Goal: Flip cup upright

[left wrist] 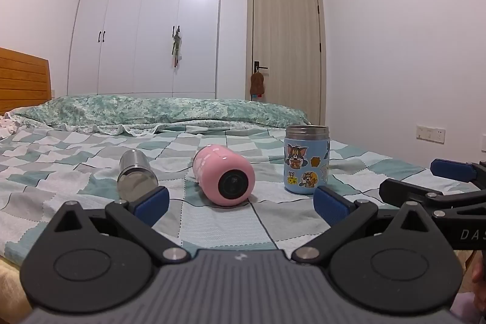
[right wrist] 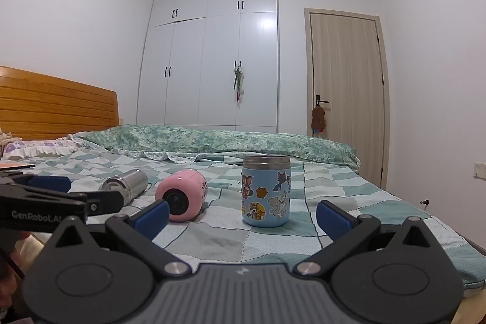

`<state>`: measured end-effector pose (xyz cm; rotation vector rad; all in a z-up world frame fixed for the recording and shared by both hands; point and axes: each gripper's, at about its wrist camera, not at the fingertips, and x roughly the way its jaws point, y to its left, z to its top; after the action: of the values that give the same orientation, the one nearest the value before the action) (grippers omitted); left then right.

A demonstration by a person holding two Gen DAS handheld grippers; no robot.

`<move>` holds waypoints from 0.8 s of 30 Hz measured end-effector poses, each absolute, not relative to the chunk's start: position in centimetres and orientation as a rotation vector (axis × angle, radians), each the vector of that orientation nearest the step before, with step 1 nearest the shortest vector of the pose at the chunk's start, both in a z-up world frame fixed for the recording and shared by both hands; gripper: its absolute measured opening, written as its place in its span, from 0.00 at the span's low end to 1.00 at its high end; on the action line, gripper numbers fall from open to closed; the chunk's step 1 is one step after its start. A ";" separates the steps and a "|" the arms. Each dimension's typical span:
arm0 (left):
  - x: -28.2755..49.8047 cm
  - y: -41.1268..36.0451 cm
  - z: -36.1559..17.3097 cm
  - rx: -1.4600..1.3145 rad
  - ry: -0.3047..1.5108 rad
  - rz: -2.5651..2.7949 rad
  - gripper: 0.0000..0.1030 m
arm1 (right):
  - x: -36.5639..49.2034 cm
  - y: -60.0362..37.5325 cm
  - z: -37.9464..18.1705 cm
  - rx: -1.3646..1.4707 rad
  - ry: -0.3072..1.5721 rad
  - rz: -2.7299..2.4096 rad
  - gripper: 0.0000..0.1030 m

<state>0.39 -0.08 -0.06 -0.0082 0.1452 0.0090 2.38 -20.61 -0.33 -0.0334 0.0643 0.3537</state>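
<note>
A pink cup (left wrist: 224, 176) lies on its side on the checked bedspread (left wrist: 212, 223), base toward me; it also shows in the right wrist view (right wrist: 182, 195). A steel cup (left wrist: 135, 178) lies on its side to its left, also seen in the right wrist view (right wrist: 126, 187). A blue cartoon-sticker cup (left wrist: 306, 161) stands upright at the right, also in the right wrist view (right wrist: 266, 190). My left gripper (left wrist: 241, 202) is open and empty, just short of the pink cup. My right gripper (right wrist: 243, 213) is open and empty, in front of the blue cup.
A rolled green quilt (left wrist: 164, 110) lies across the bed behind the cups. A wooden headboard (right wrist: 57, 107) is at the left. White wardrobes (left wrist: 145, 29) and a door (left wrist: 287, 50) stand beyond. The right gripper's fingers (left wrist: 431, 190) show at the left view's right edge.
</note>
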 end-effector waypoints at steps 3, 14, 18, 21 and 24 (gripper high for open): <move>0.4 0.0 -0.1 -0.009 0.144 0.008 1.00 | 2.4 -20.6 -0.3 -0.032 0.066 0.354 1.00; 0.1 0.0 -0.1 -0.010 0.141 0.007 1.00 | 2.5 -20.6 -0.4 -0.031 0.067 0.354 1.00; 0.1 -0.1 0.0 -0.010 0.141 0.007 1.00 | 2.5 -20.6 -0.4 -0.031 0.067 0.354 1.00; 0.1 0.0 -0.1 -0.010 0.141 0.006 1.00 | 2.5 -20.6 -0.4 -0.031 0.067 0.354 1.00; 0.1 0.0 -0.1 -0.011 0.141 0.006 1.00 | 2.5 -20.6 -0.4 -0.031 0.067 0.354 1.00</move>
<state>0.06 -0.04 -0.06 -0.0110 0.1410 0.0059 2.49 -20.61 -0.36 -0.0311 0.0674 0.3541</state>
